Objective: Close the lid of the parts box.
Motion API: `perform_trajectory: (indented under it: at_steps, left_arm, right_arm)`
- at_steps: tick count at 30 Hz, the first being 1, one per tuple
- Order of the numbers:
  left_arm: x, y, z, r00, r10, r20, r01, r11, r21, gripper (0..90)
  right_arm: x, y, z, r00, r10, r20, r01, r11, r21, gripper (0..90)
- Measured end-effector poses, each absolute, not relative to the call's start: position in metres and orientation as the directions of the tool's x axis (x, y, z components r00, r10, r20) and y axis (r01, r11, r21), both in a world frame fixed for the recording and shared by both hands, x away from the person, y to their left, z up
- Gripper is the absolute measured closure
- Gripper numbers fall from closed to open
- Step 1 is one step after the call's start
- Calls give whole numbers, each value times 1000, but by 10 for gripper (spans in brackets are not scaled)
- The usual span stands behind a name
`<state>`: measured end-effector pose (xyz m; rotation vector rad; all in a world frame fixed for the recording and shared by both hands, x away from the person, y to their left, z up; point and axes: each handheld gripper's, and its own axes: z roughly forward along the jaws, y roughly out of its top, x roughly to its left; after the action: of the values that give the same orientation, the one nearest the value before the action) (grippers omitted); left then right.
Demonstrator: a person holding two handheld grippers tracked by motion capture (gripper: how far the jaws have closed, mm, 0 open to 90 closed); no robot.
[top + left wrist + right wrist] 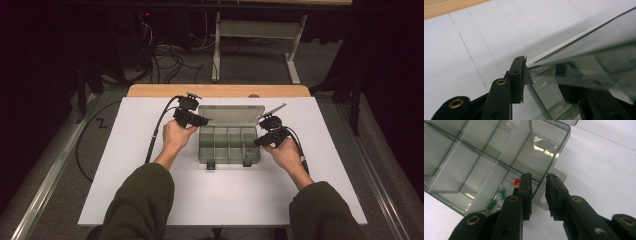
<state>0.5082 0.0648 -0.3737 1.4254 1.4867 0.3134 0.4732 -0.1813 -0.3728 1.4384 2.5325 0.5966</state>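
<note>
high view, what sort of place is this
Probably a lab or recording workspace rather than a home: a plain white table with a clear plastic compartment box, loose cables across the grey floor, and a bare metal table frame behind, against dark surroundings.

No words, labels, brands, numbers or signs to read anywhere.
</note>
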Motion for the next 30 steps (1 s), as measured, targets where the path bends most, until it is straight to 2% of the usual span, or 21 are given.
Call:
perform_trajectory:
  at_steps: [26, 30]
  left_arm:
    - [498, 64, -371, 247, 863, -440, 561, 242, 791, 590]
    - [499, 66, -372, 249, 859, -447, 565, 246, 787, 593]
  right_arm:
    - [472, -181, -372, -546, 837, 39, 767, 481, 424, 767]
    - [469, -182, -366, -558, 829, 36, 752, 488, 443, 796]
